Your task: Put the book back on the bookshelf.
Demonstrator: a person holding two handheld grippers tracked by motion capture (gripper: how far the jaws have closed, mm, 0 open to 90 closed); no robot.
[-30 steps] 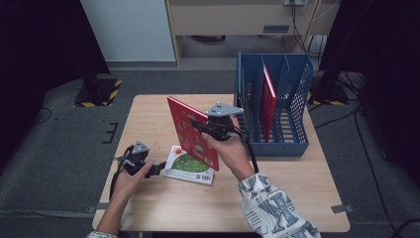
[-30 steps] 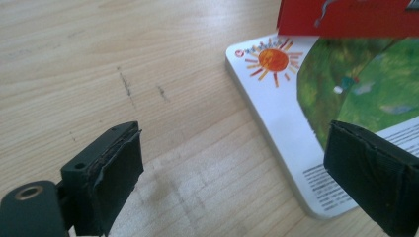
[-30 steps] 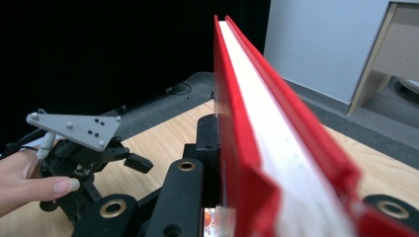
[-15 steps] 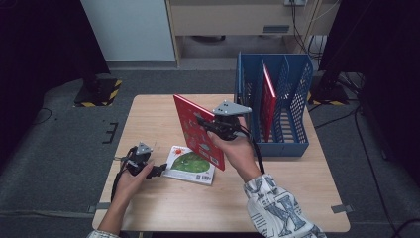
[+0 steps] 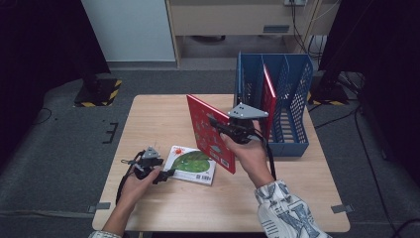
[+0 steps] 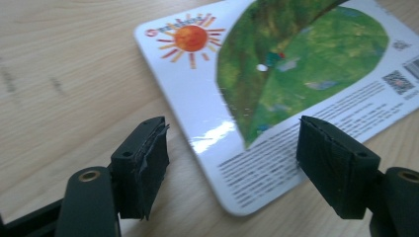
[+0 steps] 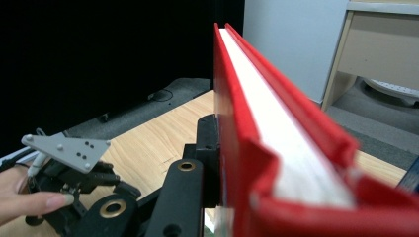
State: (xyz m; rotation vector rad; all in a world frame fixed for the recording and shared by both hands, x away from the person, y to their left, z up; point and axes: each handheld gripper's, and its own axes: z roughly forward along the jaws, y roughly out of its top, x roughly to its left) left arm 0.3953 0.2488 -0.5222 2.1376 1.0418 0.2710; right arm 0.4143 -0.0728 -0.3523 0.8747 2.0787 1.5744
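Right gripper (image 5: 229, 130) clamping the upright red book (image 5: 210, 133) above the table (image 5: 163, 114) centre, beside the blue file rack (image 5: 297, 106). Left gripper (image 6: 232, 163), jaws just closing yet apart, straddling the flat picture book (image 6: 276, 84) near the front edge.

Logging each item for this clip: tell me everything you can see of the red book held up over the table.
The red book is a thick hardcover with glossy red boards and a white page block, small pictures on its cover. It is held upright and tilted above the wooden table, clamped by the right gripper, whose pad presses on its cover. It stands left of the blue rack, apart from it.
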